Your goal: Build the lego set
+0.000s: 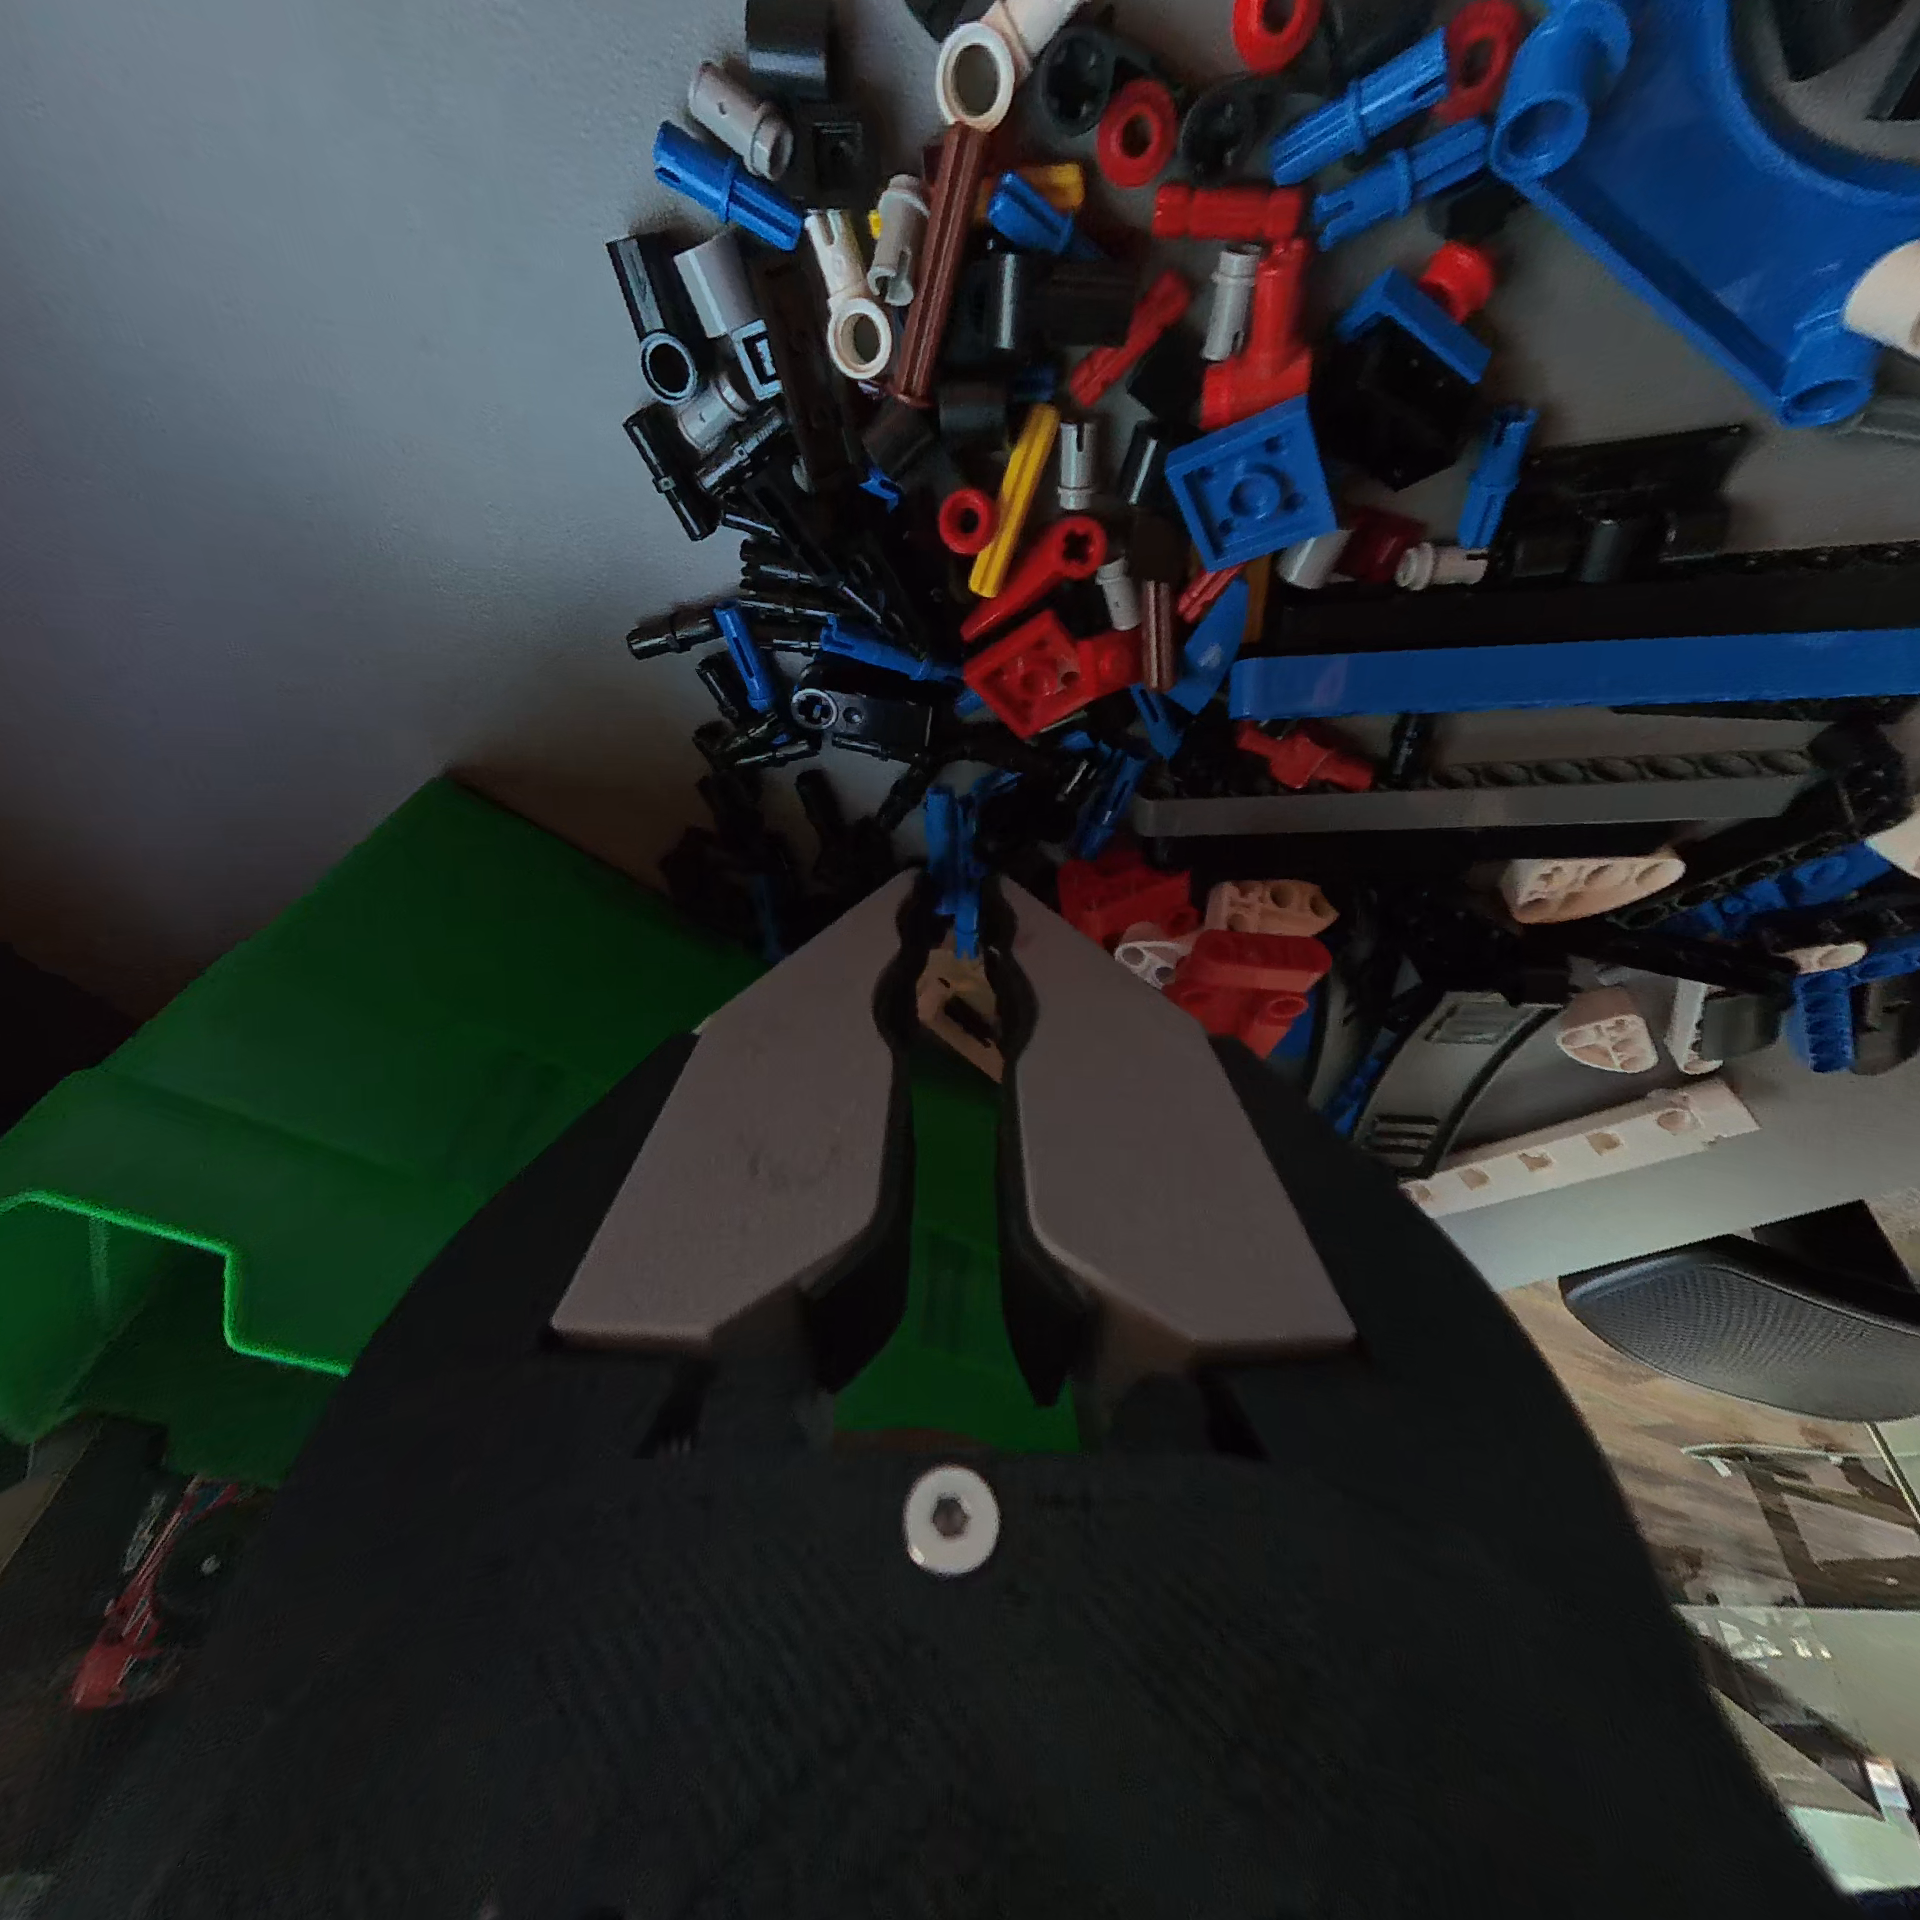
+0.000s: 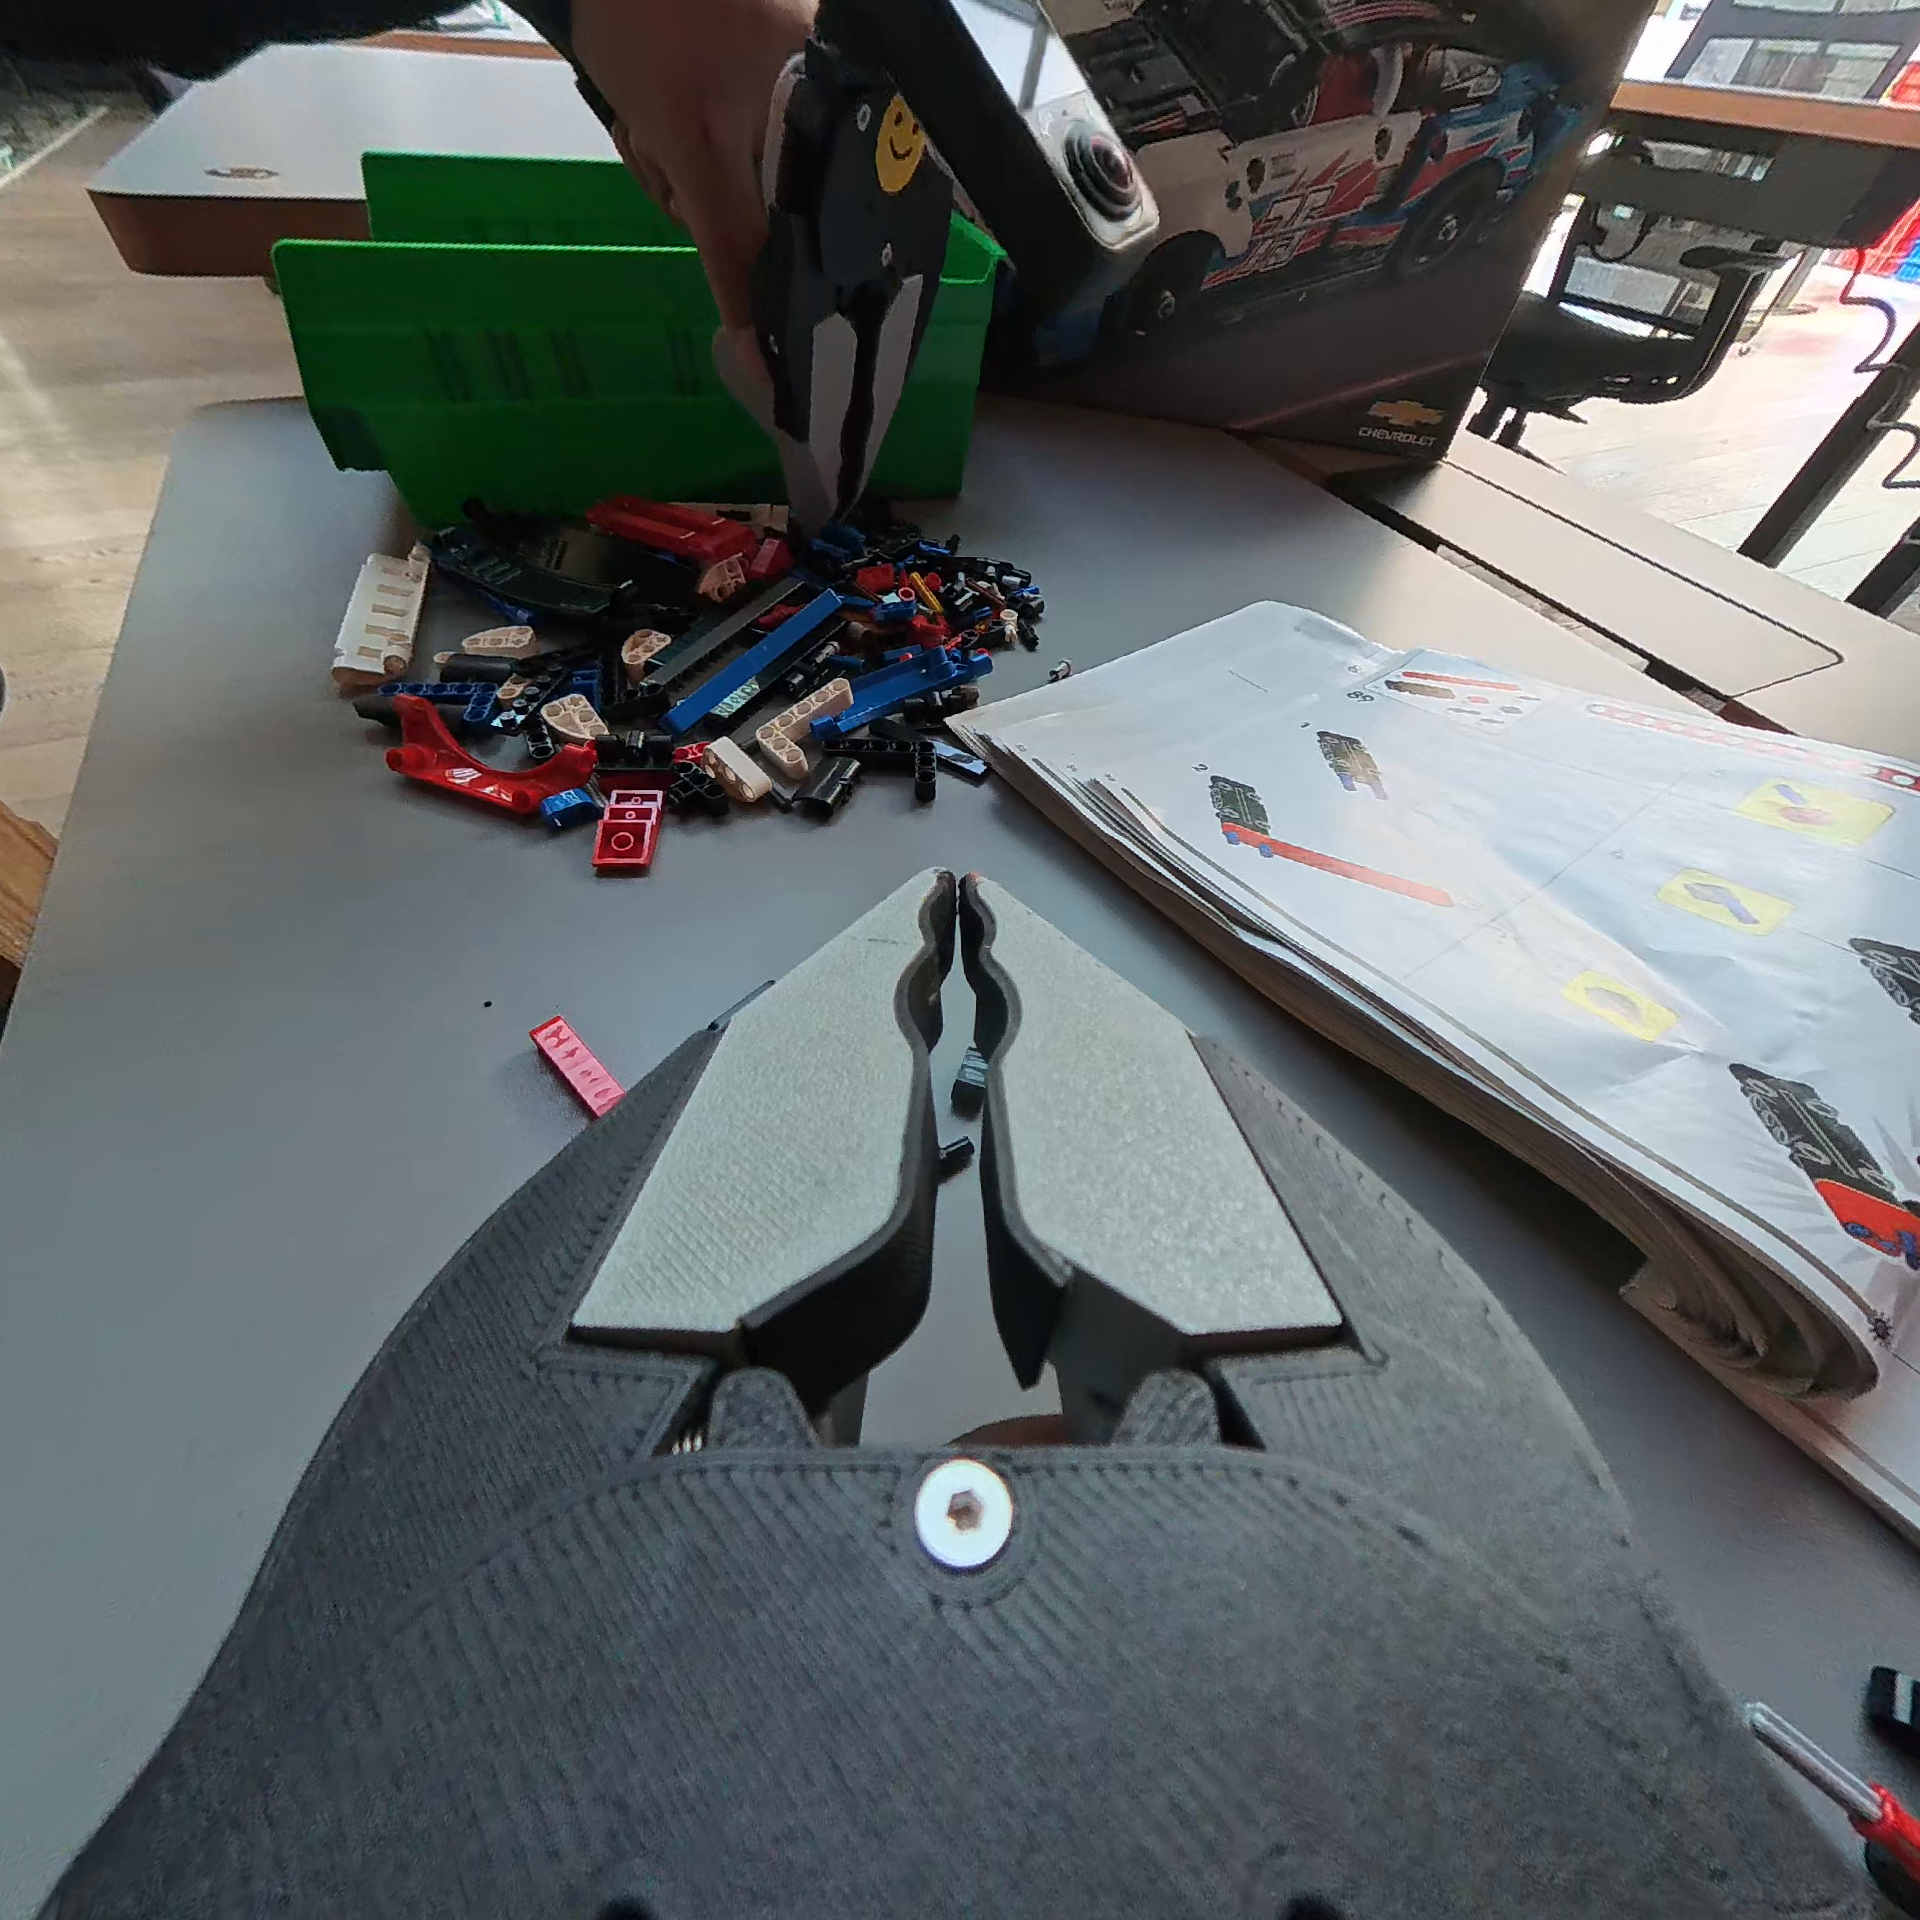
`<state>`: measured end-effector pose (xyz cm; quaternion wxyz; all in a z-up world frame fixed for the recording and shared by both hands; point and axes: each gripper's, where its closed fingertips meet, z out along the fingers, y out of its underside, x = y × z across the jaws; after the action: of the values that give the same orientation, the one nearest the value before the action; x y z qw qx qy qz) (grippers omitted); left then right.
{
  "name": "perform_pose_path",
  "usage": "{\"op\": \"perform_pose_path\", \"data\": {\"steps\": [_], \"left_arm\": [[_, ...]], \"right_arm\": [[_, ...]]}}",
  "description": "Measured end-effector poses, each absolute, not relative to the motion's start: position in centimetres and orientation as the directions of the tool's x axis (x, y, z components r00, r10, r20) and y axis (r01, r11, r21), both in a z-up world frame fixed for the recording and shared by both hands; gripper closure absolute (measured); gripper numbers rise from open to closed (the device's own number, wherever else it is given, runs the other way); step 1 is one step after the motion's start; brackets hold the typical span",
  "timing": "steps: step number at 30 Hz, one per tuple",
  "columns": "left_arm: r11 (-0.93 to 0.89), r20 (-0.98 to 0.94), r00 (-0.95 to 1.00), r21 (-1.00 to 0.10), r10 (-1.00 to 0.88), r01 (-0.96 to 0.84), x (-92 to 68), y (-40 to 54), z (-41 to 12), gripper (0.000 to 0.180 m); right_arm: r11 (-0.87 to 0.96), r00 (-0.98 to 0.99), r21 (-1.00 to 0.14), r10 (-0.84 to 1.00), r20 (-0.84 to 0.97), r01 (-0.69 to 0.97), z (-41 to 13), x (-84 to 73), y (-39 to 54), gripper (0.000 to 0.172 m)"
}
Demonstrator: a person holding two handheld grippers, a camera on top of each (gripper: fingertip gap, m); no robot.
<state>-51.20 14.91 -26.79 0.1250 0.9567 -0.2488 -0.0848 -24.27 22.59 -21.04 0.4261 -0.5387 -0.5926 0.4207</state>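
In the left wrist view, my left gripper (image 1: 958, 902) points down into a pile of small building-set parts (image 1: 1091, 468) and is shut on a small blue connector pin (image 1: 956, 873) that sticks out past the fingertips. The right wrist view shows the same gripper (image 2: 821, 514), held by a hand, with its tips in the far edge of the pile (image 2: 707, 665), beside the green bin (image 2: 520, 343). My right gripper (image 2: 957, 883) is shut with nothing between its pads and hovers over the grey table (image 2: 260, 1039). A small black part (image 2: 968, 1075) lies on the table below its fingers.
An open instruction booklet (image 2: 1507, 935) lies at the right. A printed box with a race car picture (image 2: 1330, 208) stands behind the pile. A red flat piece (image 2: 575, 1065) lies near my right fingers. A red-handled tool (image 2: 1860, 1808) lies at the bottom right.
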Motion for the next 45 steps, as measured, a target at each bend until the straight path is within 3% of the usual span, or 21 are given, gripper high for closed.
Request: {"op": "perform_pose_path", "data": {"steps": [6,11,24,33,45], "left_arm": [[-0.854,-0.125,0.856,0.233,-0.501,-0.466,-50.8,15.3,-25.3,0.172],[-0.846,-0.125,0.837,0.126,-0.532,-0.519,-47.6,16.2,-23.0,0.173],[-0.624,0.038,0.623,-0.077,-0.781,-0.778,-30.1,17.4,-23.8,0.173],[-0.607,0.119,0.596,-0.111,-0.794,-0.787,-25.5,18.7,-27.3,0.173],[-0.624,0.133,0.61,-0.133,-0.781,-0.77,-25.4,19.4,-27.3,0.17]], "right_arm": [[0.06,-0.055,-0.958,0.997,0.046,0.28,-21.0,-24.3,22.6,0.172],[0.056,-0.051,-0.959,0.998,0.043,0.278,-21.0,-24.3,22.8,0.172],[0.055,-0.001,-0.962,0.998,0.056,0.267,-20.5,-23.8,23.9,0.172],[0.023,0.047,-0.966,0.998,0.036,0.257,-20.2,-23.4,24.9,0.172],[0.039,0.037,-0.962,0.998,0.051,0.269,-20.4,-23.6,24.5,0.172]]}}
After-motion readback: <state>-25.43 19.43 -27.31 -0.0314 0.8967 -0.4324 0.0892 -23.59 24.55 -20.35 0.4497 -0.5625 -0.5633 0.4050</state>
